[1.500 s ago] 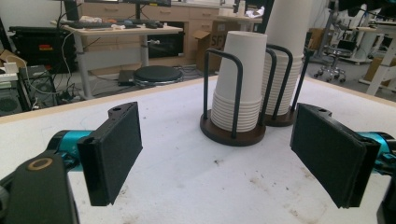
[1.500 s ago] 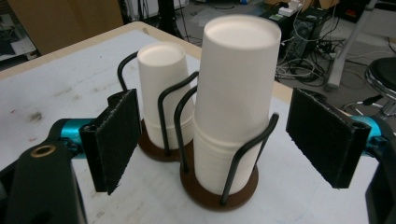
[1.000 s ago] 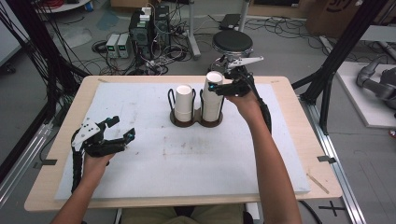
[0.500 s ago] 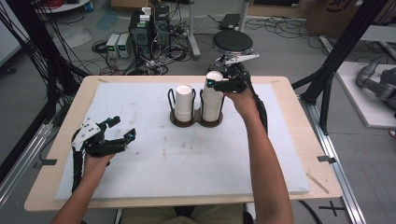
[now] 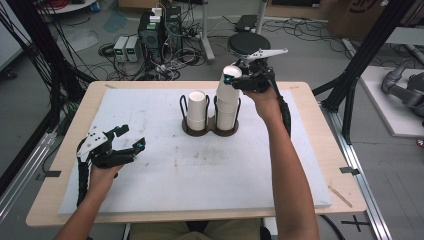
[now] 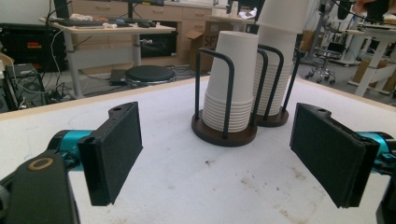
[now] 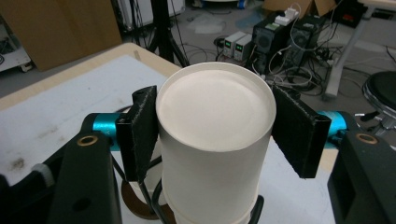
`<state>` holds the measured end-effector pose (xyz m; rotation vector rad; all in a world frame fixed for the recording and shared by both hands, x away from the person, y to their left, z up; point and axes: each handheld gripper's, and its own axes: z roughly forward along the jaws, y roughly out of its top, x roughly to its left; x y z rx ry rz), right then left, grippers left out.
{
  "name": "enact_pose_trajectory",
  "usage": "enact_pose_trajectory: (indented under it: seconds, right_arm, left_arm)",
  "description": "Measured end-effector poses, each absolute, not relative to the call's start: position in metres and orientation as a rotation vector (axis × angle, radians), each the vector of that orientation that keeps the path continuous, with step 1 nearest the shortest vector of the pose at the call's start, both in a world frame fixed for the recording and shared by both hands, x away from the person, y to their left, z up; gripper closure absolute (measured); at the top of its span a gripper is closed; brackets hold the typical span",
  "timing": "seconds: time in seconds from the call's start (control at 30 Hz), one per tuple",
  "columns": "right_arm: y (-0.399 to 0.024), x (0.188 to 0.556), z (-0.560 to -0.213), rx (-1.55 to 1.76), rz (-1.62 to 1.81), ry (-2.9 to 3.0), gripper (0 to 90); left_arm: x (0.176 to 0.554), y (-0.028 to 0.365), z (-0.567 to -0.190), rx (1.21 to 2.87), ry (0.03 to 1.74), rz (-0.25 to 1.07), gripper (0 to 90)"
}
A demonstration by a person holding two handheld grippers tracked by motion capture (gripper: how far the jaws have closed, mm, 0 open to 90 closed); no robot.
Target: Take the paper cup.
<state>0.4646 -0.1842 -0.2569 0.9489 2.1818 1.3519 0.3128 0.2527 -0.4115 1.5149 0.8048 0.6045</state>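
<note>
My right gripper (image 5: 234, 80) has just been closing, and its black pads now press both sides of the top white paper cup (image 7: 212, 135), upturned with its flat base facing the right gripper view. That cup sits partly raised above the taller right-hand stack of white paper cups (image 5: 227, 112), held in a dark round-based double holder with black wire hoops (image 5: 210, 129) near the far middle of the white foam board (image 5: 200, 185). The shorter stack (image 5: 197, 110) stands in the holder's left bay, just beside the lifted cup. My left gripper (image 5: 127, 145) hovers over the board's near left, jaws spread wide with nothing between them; in the left gripper view bare board lies between its pads (image 6: 116, 149) and the holder. The light wooden table (image 5: 310, 100) edge frames the board on all sides.
</note>
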Motion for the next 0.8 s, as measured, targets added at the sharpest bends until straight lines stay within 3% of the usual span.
enact_pose_trajectory:
  seconds: [0.47, 0.8]
  right_arm:
    - [-0.215, 0.429, -0.214, 0.890, 1.430, 2.076, 36.7]
    - [-0.243, 0.389, -0.212, 0.832, 1.437, 2.108, 36.9]
  left_arm:
    - [0.313, 0.251, -0.412, 1.518, 0.793, 0.587, 16.7]
    - [0.314, 0.251, -0.412, 1.507, 0.794, 0.579, 16.7]
